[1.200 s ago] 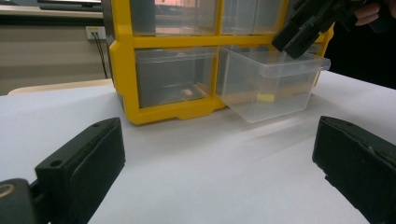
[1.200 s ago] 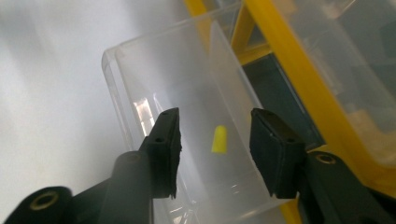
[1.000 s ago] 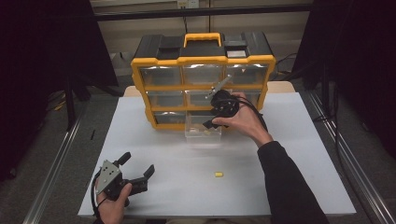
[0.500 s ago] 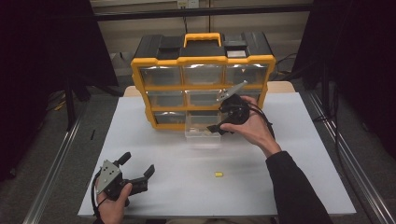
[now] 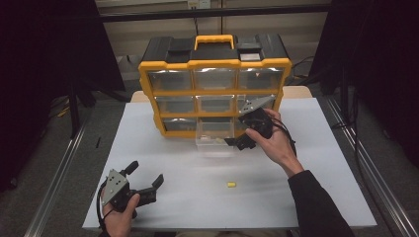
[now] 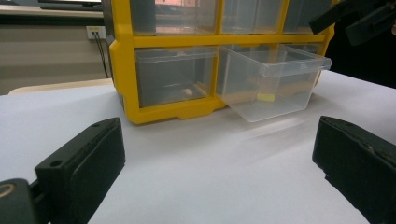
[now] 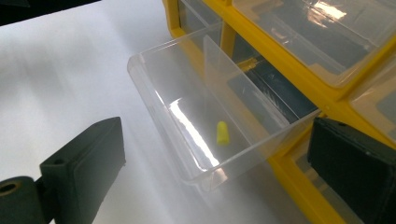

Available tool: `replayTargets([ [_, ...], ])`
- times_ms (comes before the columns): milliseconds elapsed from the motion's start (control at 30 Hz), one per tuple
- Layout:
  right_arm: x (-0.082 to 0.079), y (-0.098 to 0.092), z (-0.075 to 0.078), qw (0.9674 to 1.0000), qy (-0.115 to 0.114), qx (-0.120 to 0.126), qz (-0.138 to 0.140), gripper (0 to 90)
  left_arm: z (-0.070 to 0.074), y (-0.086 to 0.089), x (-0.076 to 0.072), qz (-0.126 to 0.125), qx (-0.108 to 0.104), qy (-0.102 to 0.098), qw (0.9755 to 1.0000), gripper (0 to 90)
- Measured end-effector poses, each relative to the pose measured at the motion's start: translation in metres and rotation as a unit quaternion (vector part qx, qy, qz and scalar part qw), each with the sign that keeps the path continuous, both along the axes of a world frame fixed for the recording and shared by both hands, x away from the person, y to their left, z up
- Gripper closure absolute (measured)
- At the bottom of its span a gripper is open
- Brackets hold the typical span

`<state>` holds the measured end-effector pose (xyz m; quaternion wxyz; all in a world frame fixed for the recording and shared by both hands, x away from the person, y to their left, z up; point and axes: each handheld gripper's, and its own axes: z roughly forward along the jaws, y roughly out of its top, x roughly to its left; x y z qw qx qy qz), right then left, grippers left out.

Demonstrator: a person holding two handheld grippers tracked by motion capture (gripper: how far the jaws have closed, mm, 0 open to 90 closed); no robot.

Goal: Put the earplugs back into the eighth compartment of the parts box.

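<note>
The right gripper [image 5: 245,139] hovers just right of the drawer [image 5: 214,137], which is pulled out of the bottom row of the cabinet [image 5: 213,94] at the centre of the high view. Its jaws have just been opening and now stand wide apart with nothing between them. In the right gripper view the drawer [image 7: 219,126] lies between and beyond the two jaws, its long axis running from upper left to lower right, and one yellow plug [image 7: 222,133] rests on its floor.

A second plug [image 5: 230,184] lies on the white mat [image 5: 321,163] in the lower centre of the high view, well apart from the drawer and on the near side of it. Its long axis runs roughly left to right in that frame.

The left gripper [image 5: 144,185] rests at the lower left of the high view, jaws wide apart and holding nothing. In the left gripper view the drawer [image 6: 271,86] stands ahead in the upper right.

Judgement: the second plug is the next item to collect. It lies below and slightly left of the right gripper in the high view, and right of the left gripper. Neither hand is clearly nearer. A jaw line set across the plug's short dimension is required.
</note>
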<state>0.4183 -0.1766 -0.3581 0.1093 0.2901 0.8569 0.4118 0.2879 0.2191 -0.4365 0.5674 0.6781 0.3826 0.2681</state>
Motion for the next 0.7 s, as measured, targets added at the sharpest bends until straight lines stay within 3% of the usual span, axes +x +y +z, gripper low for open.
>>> replayTargets([
  [367,-0.016,-0.006,-0.012,0.9999,-0.004,0.001,-0.012,4.1,0.0,0.0,0.0,0.001,-0.005,0.0,1.0,2.6],
  [700,-0.028,-0.01,-0.025,0.9999,0.005,0.012,0.003,4.2,0.0,0.0,0.0,0.001,-0.004,0.002,1.0,2.6],
])
